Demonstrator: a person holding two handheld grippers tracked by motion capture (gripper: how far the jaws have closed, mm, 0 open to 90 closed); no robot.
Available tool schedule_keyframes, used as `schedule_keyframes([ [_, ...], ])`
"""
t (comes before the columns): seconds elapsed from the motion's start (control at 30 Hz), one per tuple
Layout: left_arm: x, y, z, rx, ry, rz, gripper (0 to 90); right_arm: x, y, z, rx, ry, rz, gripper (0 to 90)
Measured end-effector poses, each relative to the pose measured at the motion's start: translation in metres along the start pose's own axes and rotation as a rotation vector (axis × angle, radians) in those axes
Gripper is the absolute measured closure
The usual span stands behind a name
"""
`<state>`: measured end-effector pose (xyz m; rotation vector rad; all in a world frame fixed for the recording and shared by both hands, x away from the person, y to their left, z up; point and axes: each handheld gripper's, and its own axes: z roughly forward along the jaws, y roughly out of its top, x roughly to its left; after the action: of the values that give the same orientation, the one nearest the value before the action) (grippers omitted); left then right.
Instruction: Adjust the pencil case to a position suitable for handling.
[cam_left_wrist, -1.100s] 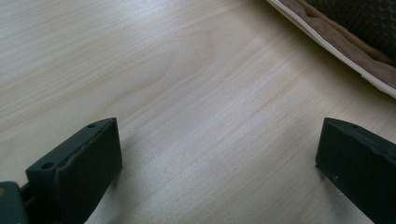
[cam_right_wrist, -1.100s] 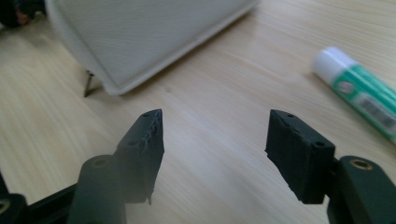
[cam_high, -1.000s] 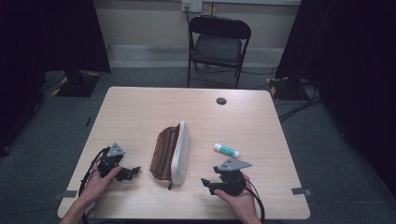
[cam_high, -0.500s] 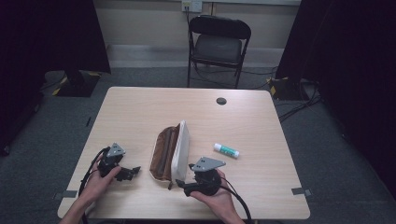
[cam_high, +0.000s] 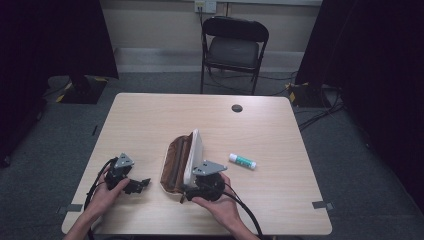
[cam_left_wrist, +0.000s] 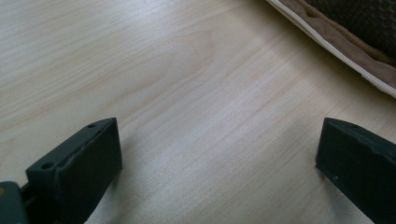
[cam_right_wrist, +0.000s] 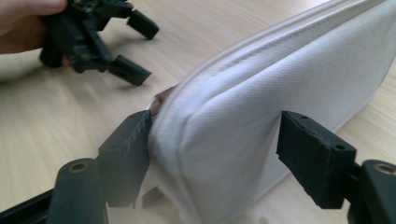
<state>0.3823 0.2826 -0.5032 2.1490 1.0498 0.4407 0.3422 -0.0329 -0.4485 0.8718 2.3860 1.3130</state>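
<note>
White pouch (cam_right_wrist: 275, 93) end sits between right hand-held gripper (cam_right_wrist: 212, 144) jaws.

Dim room, black toward 3 and 9 o'clock; the table (cam_high: 150, 115) is evenly lit with soft shadows, and close jaws blur.

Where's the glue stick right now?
In the high view, the glue stick lies on the table right of centre, just right of the white-and-brown pouch and beyond the right gripper.
</note>
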Motion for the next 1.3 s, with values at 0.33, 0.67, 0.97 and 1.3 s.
schedule_keyframes([
  [0.33,0.0,0.0,0.0,0.0,0.0,0.0,0.0,-0.018,0.009,0.017,-0.007,-0.024,0.003,34.4],
  [0.67,0.0,0.0,0.0,0.0,0.0,0.0,0.0,-0.036,0.009,0.016,0.002,-0.073,0.02,56.6],
  [0.97,0.0,0.0,0.0,0.0,0.0,0.0,0.0,-0.051,0.006,0.003,0.019,-0.101,0.042,68.7],
  [1.3,0.0,0.0,0.0,0.0,0.0,0.0,0.0,-0.062,-0.004,-0.013,0.035,-0.049,0.045,73.8],
])
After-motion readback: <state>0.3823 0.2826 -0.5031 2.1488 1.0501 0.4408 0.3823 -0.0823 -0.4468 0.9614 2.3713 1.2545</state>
